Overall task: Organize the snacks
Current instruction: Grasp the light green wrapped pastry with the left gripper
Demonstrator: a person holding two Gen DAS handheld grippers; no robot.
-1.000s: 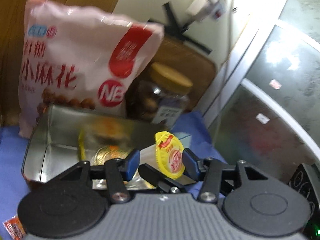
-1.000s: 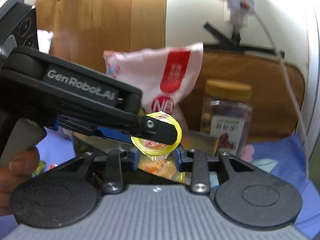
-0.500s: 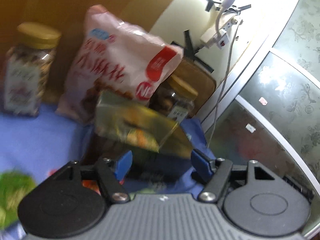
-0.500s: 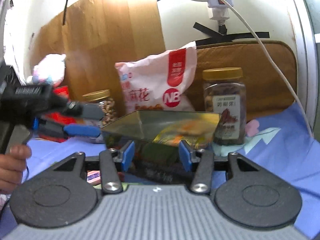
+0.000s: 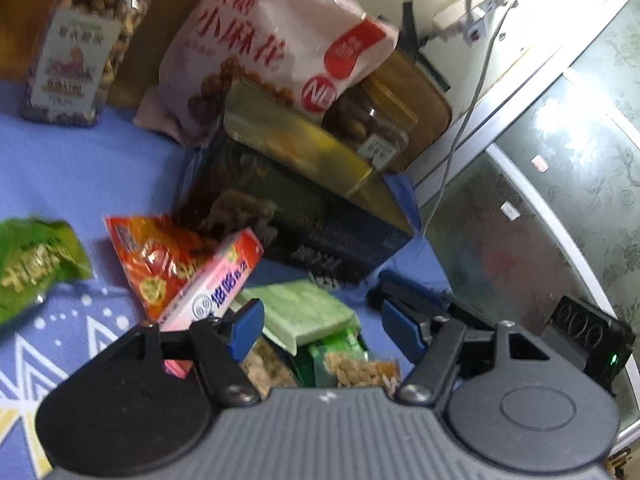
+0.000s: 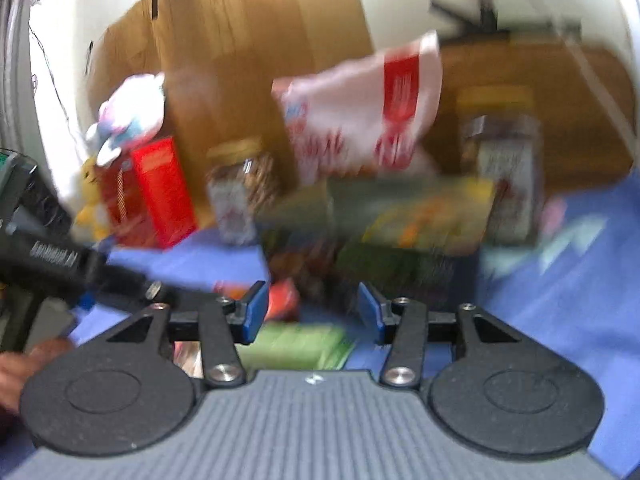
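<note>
My left gripper is open and empty, above loose snack packets on the blue cloth: a pink-and-red box, a pale green packet, a red-orange packet and a green bag. A dark tin box with a gold inside stands behind them. The right gripper shows at the left view's lower right. My right gripper is open and empty, facing the tin; that view is blurred. The left gripper sits at its left.
A pink snack bag and two nut jars stand at the back against a wooden board. A red box and a plush toy are at the far left. A cable hangs by the glass door.
The yellow jelly cup held over the tin a second ago is gone from both grippers. Both grippers have pulled back and down from the tin; the loose packets have come into view.
</note>
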